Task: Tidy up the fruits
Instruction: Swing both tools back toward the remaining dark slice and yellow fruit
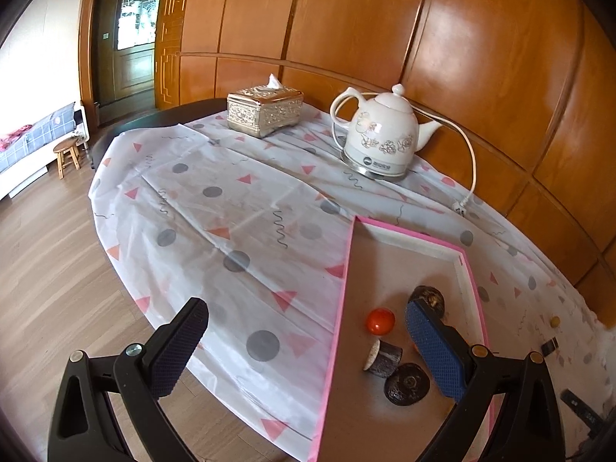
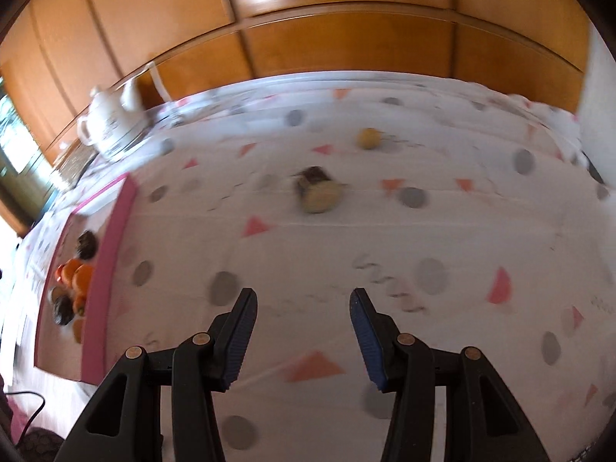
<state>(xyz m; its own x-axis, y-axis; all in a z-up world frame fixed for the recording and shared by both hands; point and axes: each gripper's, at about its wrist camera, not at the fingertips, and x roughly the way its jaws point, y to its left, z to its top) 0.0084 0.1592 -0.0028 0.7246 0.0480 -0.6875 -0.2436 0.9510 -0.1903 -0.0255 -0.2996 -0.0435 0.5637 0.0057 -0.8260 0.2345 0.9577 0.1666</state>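
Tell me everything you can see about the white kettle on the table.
The kettle is white, apparently ceramic, with a faded flower print, a knobbed lid, a loop handle and a short spout. It stands upright on a shiny metal base near the wooden wall, on the patterned tablecloth. Its white cord trails to an unplugged plug lying on the cloth.

The kettle carries a small round logo and a line of print on its base, too small to read.
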